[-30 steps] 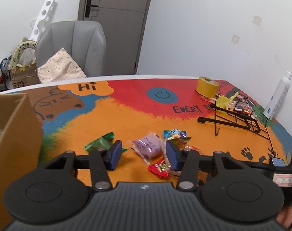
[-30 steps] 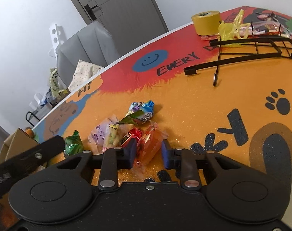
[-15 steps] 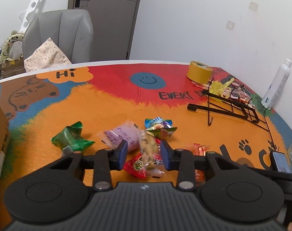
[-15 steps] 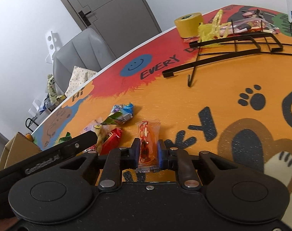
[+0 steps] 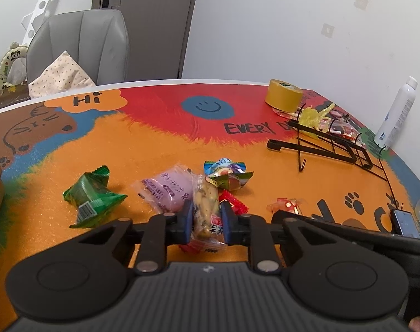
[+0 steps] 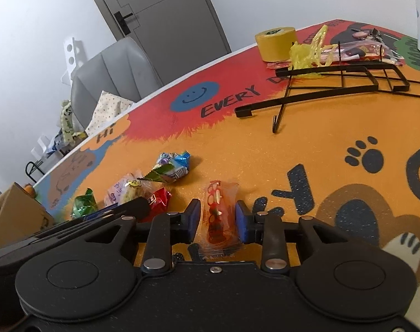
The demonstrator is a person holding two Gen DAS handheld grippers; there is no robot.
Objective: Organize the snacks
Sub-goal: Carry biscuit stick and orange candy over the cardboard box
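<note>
Yellowish snack packet point(image 5: 205, 203) on orange mat point(image 5: 160, 152), light, crinkly and slippery; left gripper point(image 5: 206, 219) clamps its middle, best spot. Right gripper point(image 6: 218, 218) jaws have just been opening, parted around orange candy packet point(image 6: 217, 215), pads clear

1. On the table point(image 5: 143, 149), the snack pile point(image 5: 198, 191) lies centre (one packet point(image 5: 92, 197) apart to its left).
2. The wire rack point(image 5: 334, 149) lies far right, with the tape roll point(image 5: 283, 95) behind it.
</note>
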